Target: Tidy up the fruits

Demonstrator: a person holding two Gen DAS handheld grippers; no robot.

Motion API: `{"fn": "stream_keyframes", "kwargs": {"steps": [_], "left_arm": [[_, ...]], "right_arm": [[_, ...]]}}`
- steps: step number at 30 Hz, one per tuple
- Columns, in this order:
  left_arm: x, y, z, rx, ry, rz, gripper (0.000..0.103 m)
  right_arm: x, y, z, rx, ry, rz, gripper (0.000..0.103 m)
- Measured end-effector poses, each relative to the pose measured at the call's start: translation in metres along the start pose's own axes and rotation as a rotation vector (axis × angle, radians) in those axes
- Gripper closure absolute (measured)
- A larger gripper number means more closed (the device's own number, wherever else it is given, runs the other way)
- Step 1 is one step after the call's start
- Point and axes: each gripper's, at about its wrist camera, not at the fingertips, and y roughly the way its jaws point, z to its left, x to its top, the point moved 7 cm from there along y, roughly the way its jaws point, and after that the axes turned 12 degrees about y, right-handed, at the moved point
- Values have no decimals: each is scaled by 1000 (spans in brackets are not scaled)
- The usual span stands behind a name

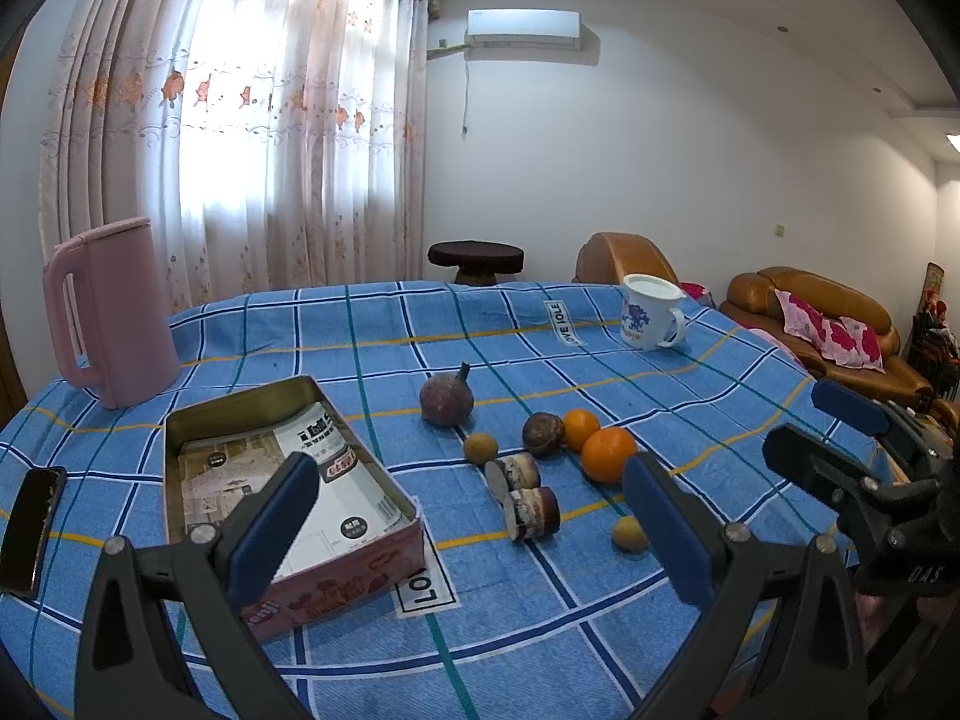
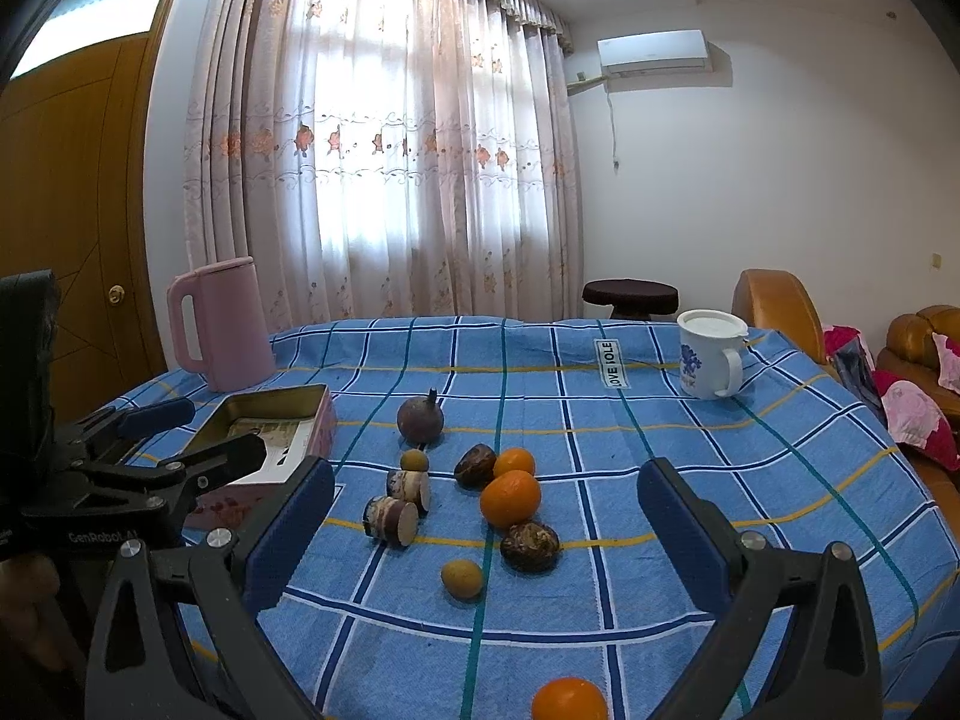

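- My left gripper (image 1: pixel 474 525) hangs spread wide and empty above the near edge of the tabletop (image 1: pixel 540 630), its left pad over the open tin box (image 1: pixel 288 498).
- My right gripper (image 2: pixel 486 531) is equally spread, holding nothing; the fruit cluster sits between and just beyond its pads.
- Nearest to it: a small yellow fruit (image 2: pixel 461 579) and a dark brown fruit (image 2: pixel 530 546), then a large orange (image 2: pixel 510 498).
- Two cut purple-skinned pieces (image 2: pixel 399 507) lie to the left, towards the box.
- One more orange (image 2: pixel 569 699) lies at the near edge, under the right gripper.
- Towards the far edge: a purple round fruit (image 2: pixel 420 418); pink kettle (image 2: pixel 219 324) at the far left corner, white mug (image 2: pixel 711 354) far right.
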Motion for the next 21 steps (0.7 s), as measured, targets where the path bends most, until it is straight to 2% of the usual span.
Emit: {"fn": "stream_keyframes", "kwargs": {"steps": [21], "left_arm": [[-3, 1, 0, -3, 0, 4, 0]], "right_arm": [[-7, 4, 1, 8, 6, 19, 1]]}}
